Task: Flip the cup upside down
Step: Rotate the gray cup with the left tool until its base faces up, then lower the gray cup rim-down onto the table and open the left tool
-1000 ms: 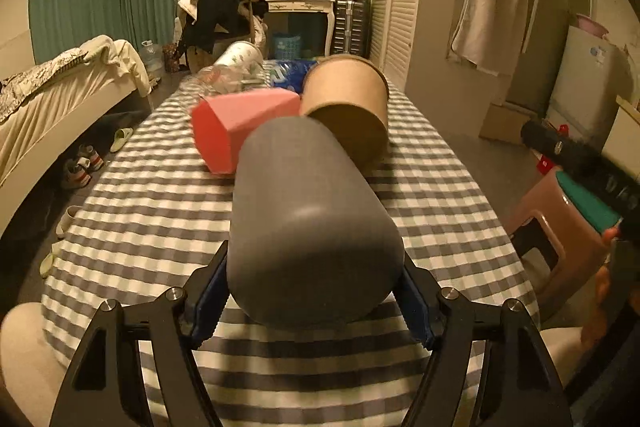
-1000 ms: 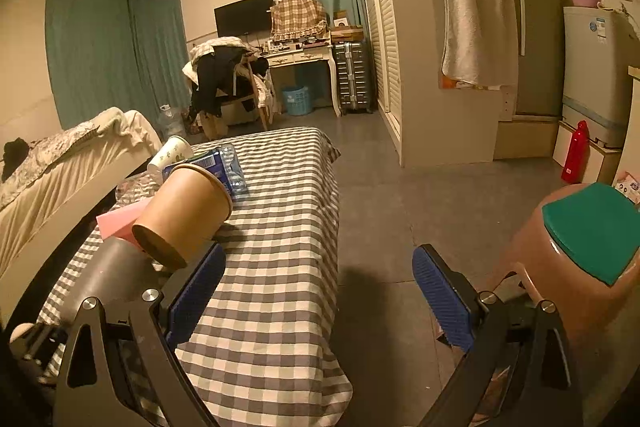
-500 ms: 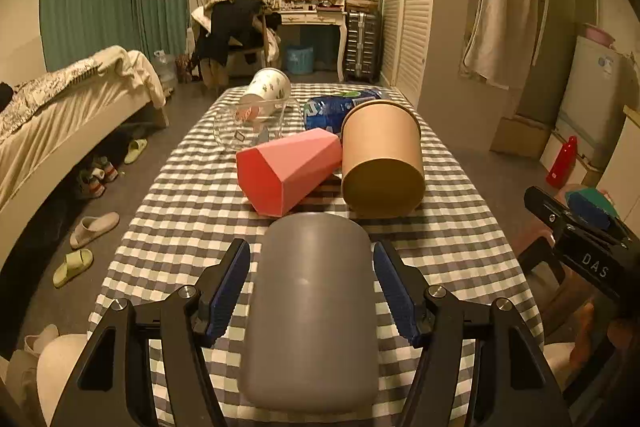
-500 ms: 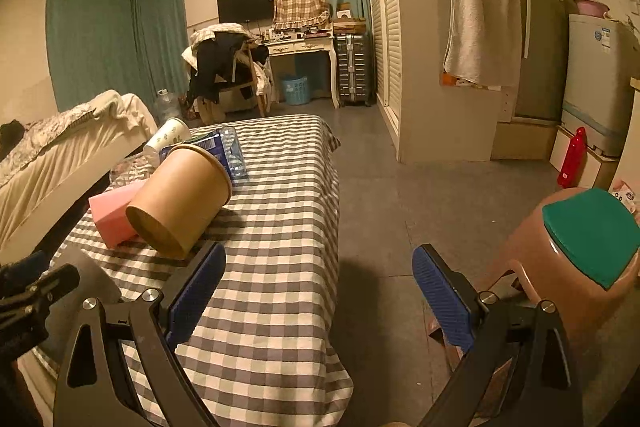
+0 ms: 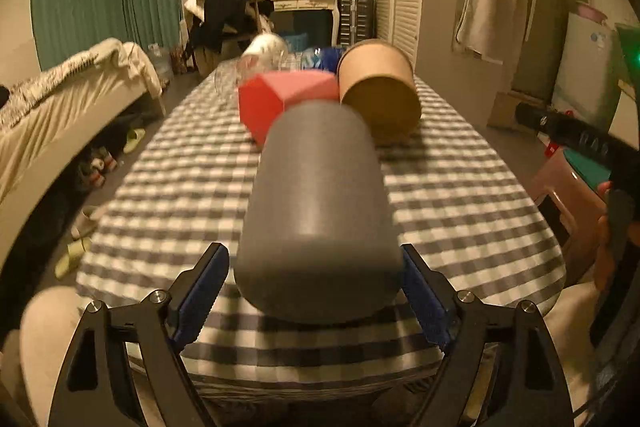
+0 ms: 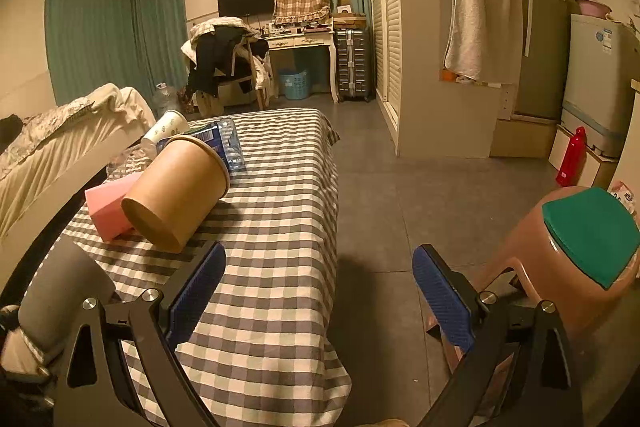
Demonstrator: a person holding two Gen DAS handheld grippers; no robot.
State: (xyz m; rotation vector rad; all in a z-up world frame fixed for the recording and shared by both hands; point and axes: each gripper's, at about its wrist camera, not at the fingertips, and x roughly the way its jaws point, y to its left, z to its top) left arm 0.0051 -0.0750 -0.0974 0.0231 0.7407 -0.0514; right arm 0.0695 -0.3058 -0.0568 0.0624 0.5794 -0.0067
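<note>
A grey cup (image 5: 316,211) lies on its side between the blue pads of my left gripper (image 5: 316,291), its closed base pointing away from the camera. The right pad touches the cup; a narrow gap shows at the left pad. The cup hangs over the near end of the checked table (image 5: 180,187). It also shows at the left edge of the right wrist view (image 6: 60,291). My right gripper (image 6: 320,291) is open and empty, off the table's right side above the floor.
A brown paper cup (image 5: 380,91) and a pink cup (image 5: 288,99) lie on their sides further up the table, with a clear bowl, a white cup and a blue pack behind. A pink stool with a green top (image 6: 580,247) stands right. A bed (image 5: 60,95) is left.
The left gripper tilted up, then came back level, with the grey cup staying between its pads and pointing away. The right gripper stayed open and almost still.
</note>
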